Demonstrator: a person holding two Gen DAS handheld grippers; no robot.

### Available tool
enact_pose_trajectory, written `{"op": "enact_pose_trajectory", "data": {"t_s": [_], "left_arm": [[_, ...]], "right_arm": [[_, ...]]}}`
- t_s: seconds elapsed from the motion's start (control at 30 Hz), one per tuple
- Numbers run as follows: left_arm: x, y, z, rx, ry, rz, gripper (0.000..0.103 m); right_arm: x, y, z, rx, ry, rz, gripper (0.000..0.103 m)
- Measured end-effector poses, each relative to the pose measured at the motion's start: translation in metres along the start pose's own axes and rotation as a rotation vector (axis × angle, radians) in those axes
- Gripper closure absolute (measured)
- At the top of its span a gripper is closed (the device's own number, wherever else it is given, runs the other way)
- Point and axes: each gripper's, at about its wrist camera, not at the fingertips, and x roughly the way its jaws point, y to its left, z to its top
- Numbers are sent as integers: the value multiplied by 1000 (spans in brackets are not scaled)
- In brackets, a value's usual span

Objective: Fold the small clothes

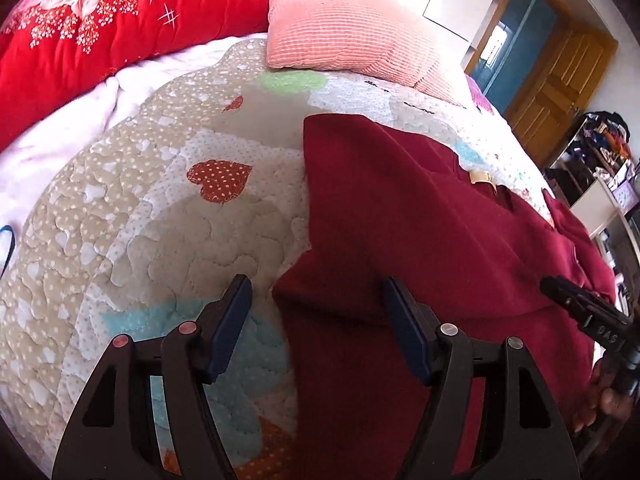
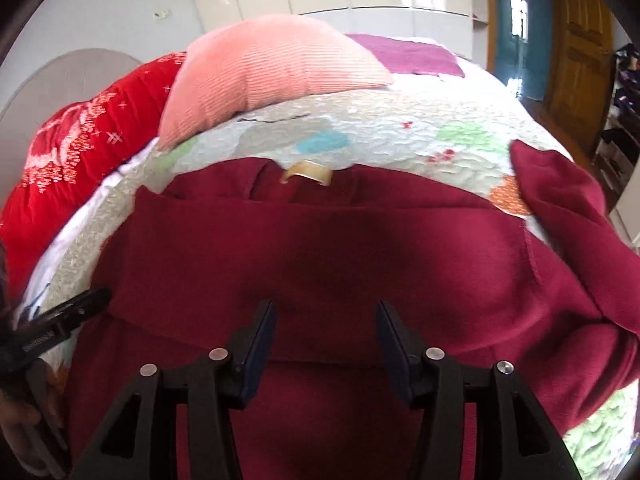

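A dark red fleece garment [image 2: 320, 248] lies spread on the quilted patchwork bedspread with hearts [image 1: 160, 200], its pale neck label [image 2: 306, 172] toward the ribbed pink pillow [image 2: 264, 68]. One sleeve [image 2: 560, 188] is thrown out to the right. The left tongs [image 1: 316, 300] are apart, straddling the garment's left edge; whether they touch the cloth is hard to tell. The right tongs [image 2: 326, 320] are apart above the garment's middle, holding nothing. A bright red floral quilt [image 1: 100, 28] lies bunched beside the pillow.
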Motion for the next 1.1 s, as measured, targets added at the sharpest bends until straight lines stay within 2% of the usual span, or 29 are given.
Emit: {"op": "enact_pose_trajectory", "data": {"t_s": [0.13,0.2,0.27,0.33,0.4,0.53,0.63,0.67,0.77,0.83,0.9,1.0,1.1], "left_arm": [[-3,0,1,-6,-20,18,34],[-13,1,1,2,-61,40,34],[-23,4,3,-1,-102,49,34],[-29,7,4,-13,-127,39,34],[-30,9,4,-28,-130,31,34],[-25,11,3,-28,-114,40,34],[-20,9,3,-17,-105,45,34],[-18,8,3,-13,-102,49,34],[-14,10,3,-17,-89,49,34],[-13,12,3,-26,-82,48,34],[-13,12,2,-27,-82,49,34],[-17,9,2,-14,-98,51,34],[-22,5,1,-3,-116,47,34]], "right_arm": [[-13,-4,3,-31,9,23,51],[-31,-18,14,-6,-43,40,51],[-47,-38,30,8,-97,-25,51],[-51,-58,43,6,-110,-119,51],[-43,-79,60,21,-104,-185,51],[4,-115,87,57,7,-264,51],[42,-137,90,106,86,-300,51],[48,-147,88,131,84,-300,51],[41,-167,81,218,19,-236,56],[34,-173,81,210,18,-222,85],[22,-179,80,214,10,-166,99],[-6,-178,75,223,-37,-87,99],[-48,-160,74,204,-94,27,99]]}}
